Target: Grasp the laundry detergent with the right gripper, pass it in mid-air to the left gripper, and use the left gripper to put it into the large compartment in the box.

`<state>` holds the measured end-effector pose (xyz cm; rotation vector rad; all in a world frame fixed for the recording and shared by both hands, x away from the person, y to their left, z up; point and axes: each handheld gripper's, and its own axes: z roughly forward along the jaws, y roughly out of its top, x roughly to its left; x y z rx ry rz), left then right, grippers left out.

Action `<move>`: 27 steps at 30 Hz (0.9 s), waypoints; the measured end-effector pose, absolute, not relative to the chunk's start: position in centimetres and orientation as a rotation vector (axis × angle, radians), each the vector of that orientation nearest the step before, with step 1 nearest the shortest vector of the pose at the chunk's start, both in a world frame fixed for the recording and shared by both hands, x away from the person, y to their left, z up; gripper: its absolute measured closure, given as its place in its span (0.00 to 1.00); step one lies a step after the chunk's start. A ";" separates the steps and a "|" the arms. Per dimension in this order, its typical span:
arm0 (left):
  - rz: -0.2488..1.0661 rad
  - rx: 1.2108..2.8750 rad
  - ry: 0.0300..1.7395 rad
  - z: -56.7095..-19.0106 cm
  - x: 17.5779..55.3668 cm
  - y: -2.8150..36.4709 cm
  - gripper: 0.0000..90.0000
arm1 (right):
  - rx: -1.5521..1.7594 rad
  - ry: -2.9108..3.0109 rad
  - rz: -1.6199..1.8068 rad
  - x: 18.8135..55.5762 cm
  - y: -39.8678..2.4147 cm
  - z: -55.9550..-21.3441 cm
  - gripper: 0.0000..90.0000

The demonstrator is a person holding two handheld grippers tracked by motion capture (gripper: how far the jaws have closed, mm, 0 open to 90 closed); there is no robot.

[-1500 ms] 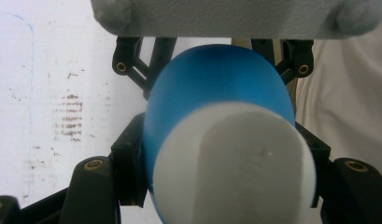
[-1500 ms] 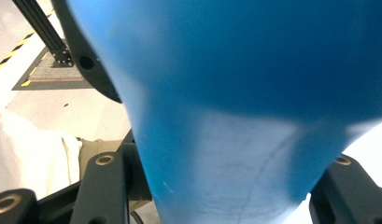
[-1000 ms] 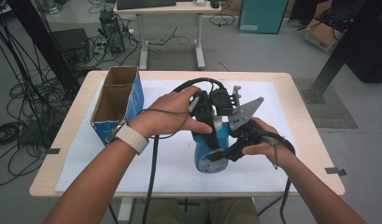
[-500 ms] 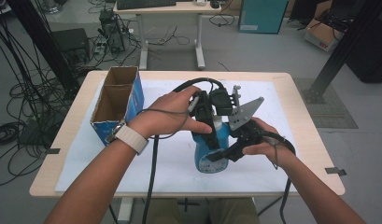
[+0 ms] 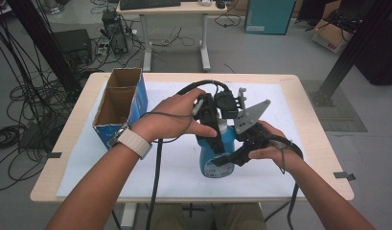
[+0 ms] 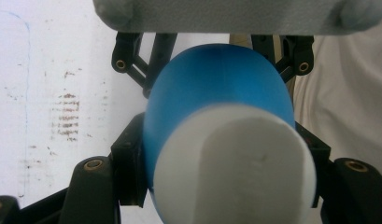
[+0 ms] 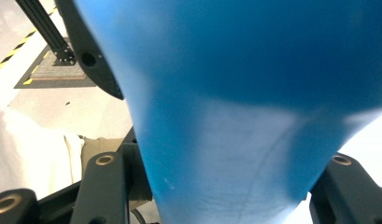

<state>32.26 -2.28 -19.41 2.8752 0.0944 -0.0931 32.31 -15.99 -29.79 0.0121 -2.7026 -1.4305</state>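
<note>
**Both tongs clamped on one blue bottle**

Plainly, a blue plastic bottle with a white cap stands upright at the middle of the white-covered wooden tabletop, held from two sides. Left tongs come at it from above and pinch the upper part just under the cap; in the left gripper view the white cap sits close to the lens with a black jaw pressed against each flank of the blue body. Right tongs pinch the bottle lower down, at its body, and in the right gripper view the blue wall stands between the two black jaws. An open blue cardboard box stands near the tabletop's left edge, well apart from the bottle.
</note>
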 end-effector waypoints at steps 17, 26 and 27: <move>-0.091 2.873 0.097 -19.5 32.1 -2.3 0.42 | 0.012 -2.701 -1.426 32.2 -16.0 -29.8 0.48; -0.086 2.875 0.102 -19.3 32.0 -2.1 0.42 | 0.018 -2.699 -1.426 32.2 -15.8 -29.7 0.48; -0.085 2.874 0.098 -19.3 32.0 -2.1 0.42 | 0.018 -2.698 -1.426 32.2 -15.8 -29.7 0.48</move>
